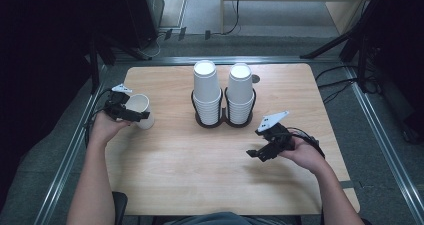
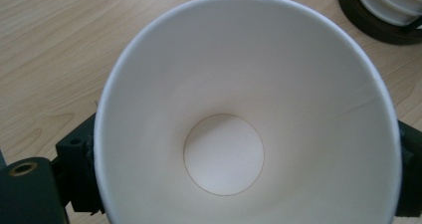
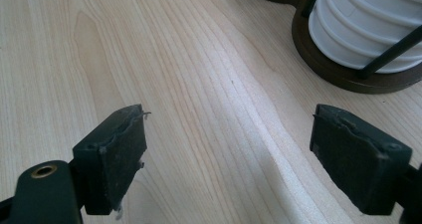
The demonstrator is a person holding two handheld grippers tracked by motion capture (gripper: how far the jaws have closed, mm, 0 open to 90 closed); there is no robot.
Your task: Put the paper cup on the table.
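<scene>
So the left tongs [image 1: 131, 114] are clamped on a single paper cup [image 1: 140, 110] out at the left edge of the surface [image 1: 200, 170]. In the left gripper view you look straight down into the cup [image 2: 249, 114], rim toward the camera, bottom disc at the far end, with a black jaw pressed against each side of the wall. In the high view it sits tipped over, mouth pointing up and back toward the left hand [image 1: 106, 127], base angled toward the middle of the surface. Can't say for sure if the base touches the wood or hangs just above it.

The right tongs [image 1: 262, 152] are wide and holding nothing, hovering low over bare wood at the front right. Their own view shows both jaws well apart with just wood grain between them.

Two stacks [image 1: 222, 92] of upside-down cups stand in a dark twin holder [image 1: 222, 121] at the centre back. From the right tongs the holder's right stack [image 3: 373, 30] lies just ahead and off to the right, so that hand is the nearer one to it. The held cup is well apart from the stacks, off to their left.

My guess: whatever comes next hinges on the cup's axis. It lies slanted, so it would need tipping upright or flipping to match the stacks.
</scene>
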